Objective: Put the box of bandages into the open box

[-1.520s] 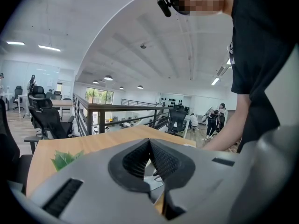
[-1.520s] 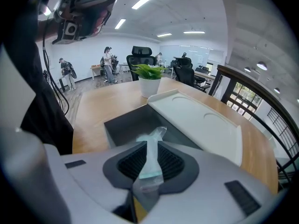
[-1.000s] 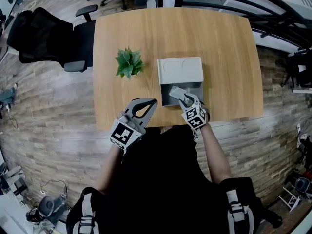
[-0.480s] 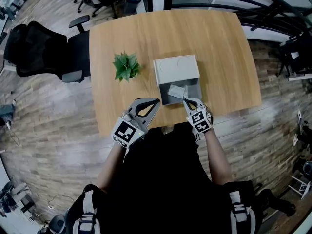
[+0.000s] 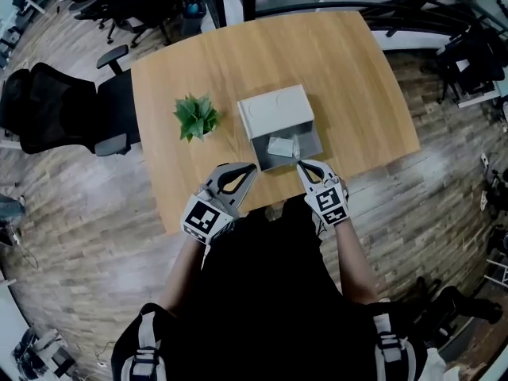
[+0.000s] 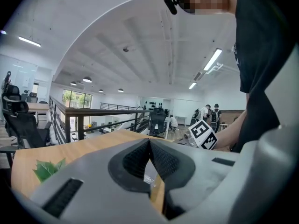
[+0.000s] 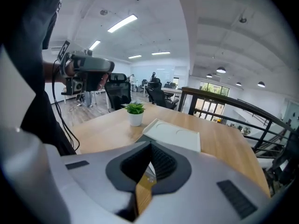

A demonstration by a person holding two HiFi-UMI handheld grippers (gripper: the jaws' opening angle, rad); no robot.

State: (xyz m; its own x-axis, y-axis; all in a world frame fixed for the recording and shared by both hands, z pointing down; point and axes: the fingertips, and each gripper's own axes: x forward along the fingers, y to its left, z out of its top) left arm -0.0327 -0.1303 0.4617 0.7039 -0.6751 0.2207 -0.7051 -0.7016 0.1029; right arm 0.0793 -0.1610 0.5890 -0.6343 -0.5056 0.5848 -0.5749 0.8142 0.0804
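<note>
The small pale box of bandages (image 5: pixel 282 144) lies inside the open grey box (image 5: pixel 268 163), whose white lid (image 5: pixel 274 109) is folded back behind it. My right gripper (image 5: pixel 300 165) hangs just in front of the open box's near wall. Its jaws have just been closing and now meet with nothing between them. In the right gripper view the right gripper (image 7: pixel 150 146) points over the lid (image 7: pixel 173 134). My left gripper (image 5: pixel 252 166) is shut and empty at the table's front edge, left of the box, and the left gripper (image 6: pixel 149 141) shows its jaws touching.
A small potted plant (image 5: pixel 194 116) stands on the wooden table (image 5: pixel 349 78) left of the box. A black office chair (image 5: pixel 55 109) sits off the table's left side. Railings and desks lie beyond the far edge.
My right gripper let go of the box of bandages, lifted out of the open box toward me and shut. The box of bandages stays inside. The left gripper barely moved.
</note>
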